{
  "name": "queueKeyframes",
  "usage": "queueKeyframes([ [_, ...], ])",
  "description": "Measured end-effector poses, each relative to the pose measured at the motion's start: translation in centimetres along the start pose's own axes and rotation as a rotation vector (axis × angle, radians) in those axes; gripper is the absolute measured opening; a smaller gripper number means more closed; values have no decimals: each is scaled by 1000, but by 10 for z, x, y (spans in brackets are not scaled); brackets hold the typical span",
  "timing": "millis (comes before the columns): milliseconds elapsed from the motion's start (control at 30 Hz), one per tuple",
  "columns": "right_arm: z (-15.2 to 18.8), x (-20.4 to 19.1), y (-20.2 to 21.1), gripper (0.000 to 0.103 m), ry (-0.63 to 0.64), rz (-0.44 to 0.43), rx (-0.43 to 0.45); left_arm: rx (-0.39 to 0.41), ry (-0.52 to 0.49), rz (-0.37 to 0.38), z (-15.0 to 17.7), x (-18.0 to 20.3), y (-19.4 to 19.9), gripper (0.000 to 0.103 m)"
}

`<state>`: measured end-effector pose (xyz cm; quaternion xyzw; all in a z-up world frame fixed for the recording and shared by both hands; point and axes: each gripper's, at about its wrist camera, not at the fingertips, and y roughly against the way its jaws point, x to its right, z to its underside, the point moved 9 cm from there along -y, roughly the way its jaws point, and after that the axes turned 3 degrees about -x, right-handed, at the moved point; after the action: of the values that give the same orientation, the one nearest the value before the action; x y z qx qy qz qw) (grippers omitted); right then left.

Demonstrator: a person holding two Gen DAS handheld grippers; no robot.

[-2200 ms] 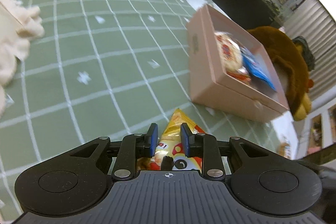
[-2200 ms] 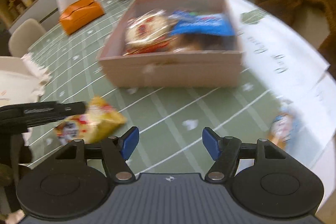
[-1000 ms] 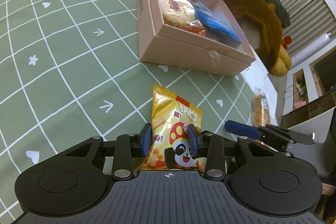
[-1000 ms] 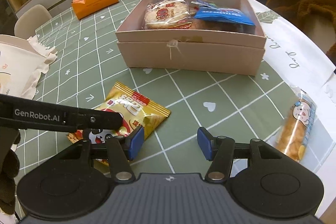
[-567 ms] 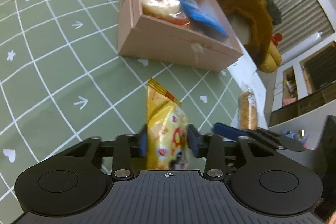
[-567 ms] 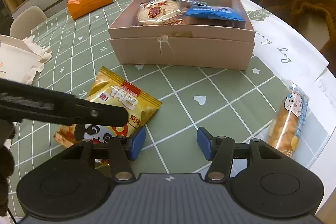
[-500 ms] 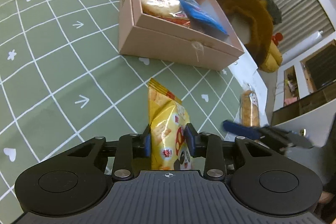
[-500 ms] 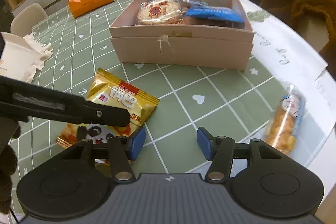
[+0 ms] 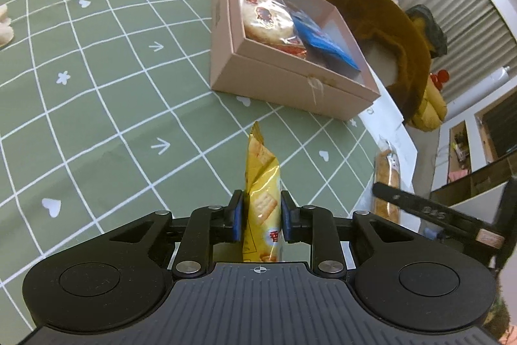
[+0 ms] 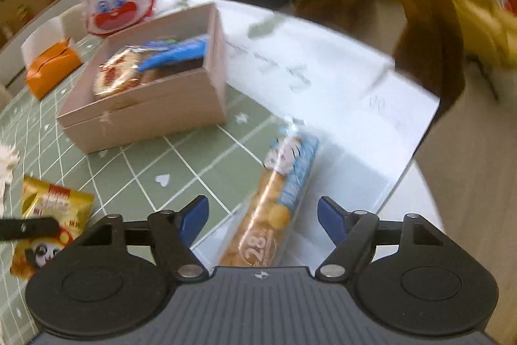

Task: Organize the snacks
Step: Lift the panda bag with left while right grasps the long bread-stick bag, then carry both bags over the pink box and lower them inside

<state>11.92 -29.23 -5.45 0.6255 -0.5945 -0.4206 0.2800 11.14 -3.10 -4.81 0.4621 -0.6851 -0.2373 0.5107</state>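
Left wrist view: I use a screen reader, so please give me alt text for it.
The left gripper pinches a yellow cracker packet edge-on above a green checked tablecloth. Beyond sits an open pink box holding wrapped snacks; another snack pack lies right.

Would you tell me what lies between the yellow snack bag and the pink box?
Only bare green tablecloth, in the left wrist view, separates yellow snack bag from pink box.

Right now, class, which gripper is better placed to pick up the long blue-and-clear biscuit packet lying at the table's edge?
Right gripper: its open jaws straddle the long blue-and-clear biscuit packet. The left gripper is shut on the yellow panda snack bag.
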Motion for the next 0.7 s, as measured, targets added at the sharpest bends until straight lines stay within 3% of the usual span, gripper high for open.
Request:
queueKeyframes([
  [33, 3, -4, -4, 50, 10, -9, -18, -5, 1, 2, 1, 1, 0, 27],
  [167, 20, -38, -1, 41, 112, -58, -35, -19, 4, 4, 6, 3, -3, 27],
  [400, 38, -92, 2, 38, 213, -152, -72, -30, -14, -9, 10, 6, -3, 27],
  [700, 42, -102, 5, 40, 300, -134, -45, -58, -82, -33, 21, 18, -14, 34],
])
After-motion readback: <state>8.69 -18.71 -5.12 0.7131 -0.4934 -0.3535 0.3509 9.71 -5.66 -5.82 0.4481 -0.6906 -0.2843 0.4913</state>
